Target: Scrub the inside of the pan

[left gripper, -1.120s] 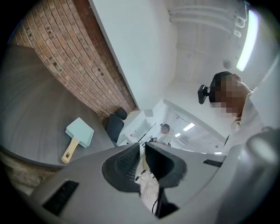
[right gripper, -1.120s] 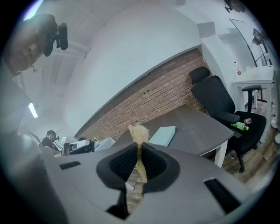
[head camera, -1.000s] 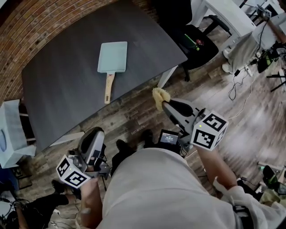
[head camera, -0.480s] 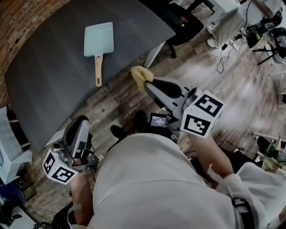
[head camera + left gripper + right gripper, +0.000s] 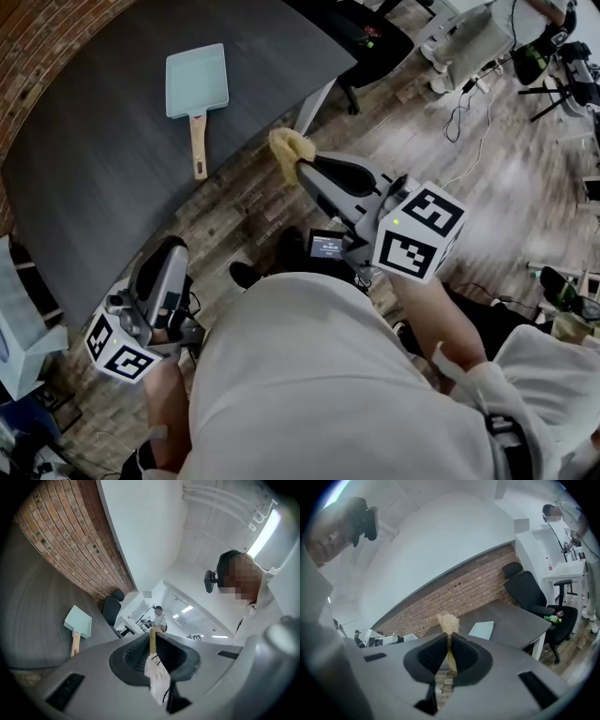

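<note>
Pan, pale teal with a wooden handle, lies flat on the table towards its right-hand corner. The handle points at the near edge and the inside faces up. No residue or wetness can be judged from here.

The right hand-held gripper is clamped on a yellow scrubber, pinched low so that the tuft stands beyond the tips. The left hand-held gripper has its jaws together with nothing gripped. Both hang over the floor off the near edge, well apart from the pan.

Assessment: the layout fits either the scrubber on its way in to the pan or drawn back after scrubbing; the pan's surface does not settle which. In either case the grip must be firm and low on the scrubber, because the tuft looks soft and likely to twist out under side load. The pan is unrestrained and appears light, so it would slide if pushed.

Count: one pan, one scrubber, two hand-held grippers, one table.
</note>
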Tool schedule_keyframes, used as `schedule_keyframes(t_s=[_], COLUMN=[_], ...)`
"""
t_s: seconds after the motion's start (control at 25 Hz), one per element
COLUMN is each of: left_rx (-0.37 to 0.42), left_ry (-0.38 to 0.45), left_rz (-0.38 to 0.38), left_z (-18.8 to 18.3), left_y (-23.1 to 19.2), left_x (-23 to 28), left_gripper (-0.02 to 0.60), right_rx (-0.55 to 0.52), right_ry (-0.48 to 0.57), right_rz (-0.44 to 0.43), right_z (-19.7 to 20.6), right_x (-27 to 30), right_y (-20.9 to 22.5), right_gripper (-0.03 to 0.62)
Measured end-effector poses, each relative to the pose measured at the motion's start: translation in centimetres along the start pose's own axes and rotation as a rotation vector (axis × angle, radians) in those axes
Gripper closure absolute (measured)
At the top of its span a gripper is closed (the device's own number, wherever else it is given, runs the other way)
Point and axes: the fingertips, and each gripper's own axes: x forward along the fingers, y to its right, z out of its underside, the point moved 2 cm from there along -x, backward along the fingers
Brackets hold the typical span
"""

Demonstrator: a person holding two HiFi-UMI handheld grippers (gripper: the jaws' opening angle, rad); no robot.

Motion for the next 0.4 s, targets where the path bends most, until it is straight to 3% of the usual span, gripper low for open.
schedule_keyframes(t_s=[0.4], left_rx=[-0.009], left_ry=[0.006], left_rz=[0.019], left_z=[0.07], left_y=[0.11], left_x=[0.35], left_gripper=[0.534], right_rx=[-0.013], right_ry=[-0.006], right_rz=[0.003], right_z=[0.09], right_x=[0.59], right_y=[0.03], right_gripper=[0.559])
